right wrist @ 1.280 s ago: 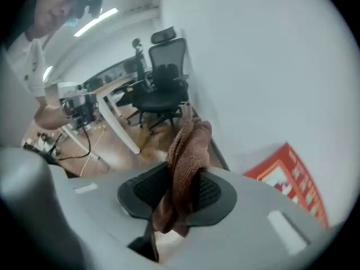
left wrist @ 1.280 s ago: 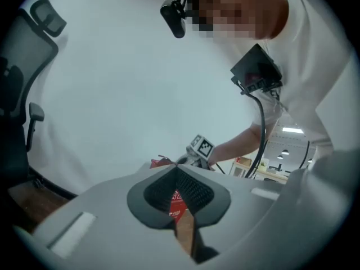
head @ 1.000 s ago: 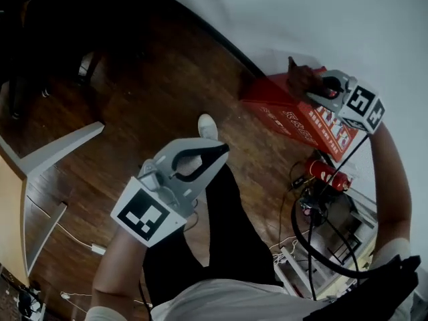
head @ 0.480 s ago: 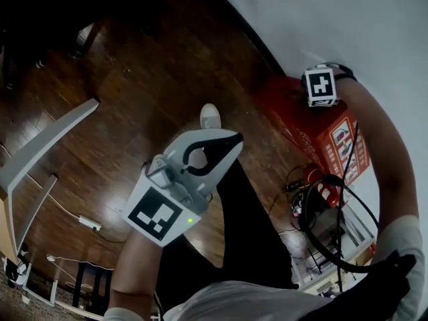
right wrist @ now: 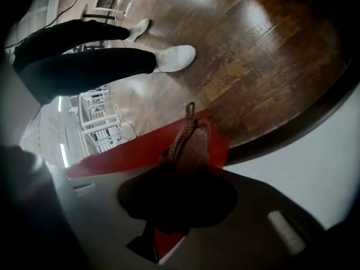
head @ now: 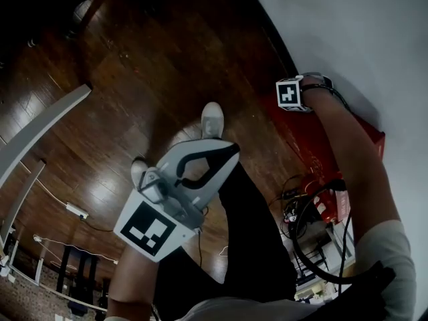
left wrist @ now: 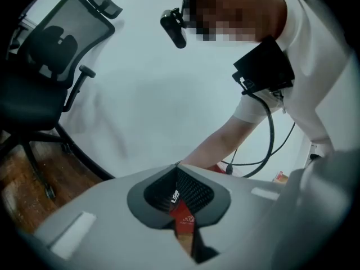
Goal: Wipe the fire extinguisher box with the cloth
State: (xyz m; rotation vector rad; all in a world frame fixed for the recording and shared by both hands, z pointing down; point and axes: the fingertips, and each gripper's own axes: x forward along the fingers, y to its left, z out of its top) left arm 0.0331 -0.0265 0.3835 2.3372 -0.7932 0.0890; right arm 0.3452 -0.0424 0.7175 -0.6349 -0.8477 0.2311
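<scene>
While right tongs (right wrist: 187,165) clamp cloth (right wrist: 192,136), box (right wrist: 126,157) lies below.

1. The fire extinguisher box (head: 297,136) stands on the floor (head: 134,79) against the wall (head: 374,32).
2. The cloth (right wrist: 194,136) lies on the box's top near a corner, between the right gripper (right wrist: 185,159) fingers.
3. The left gripper (head: 229,151) hangs left of the box, well apart.

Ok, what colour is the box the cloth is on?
Red. The box shows best in the right gripper view, beneath the brownish cloth.
</scene>
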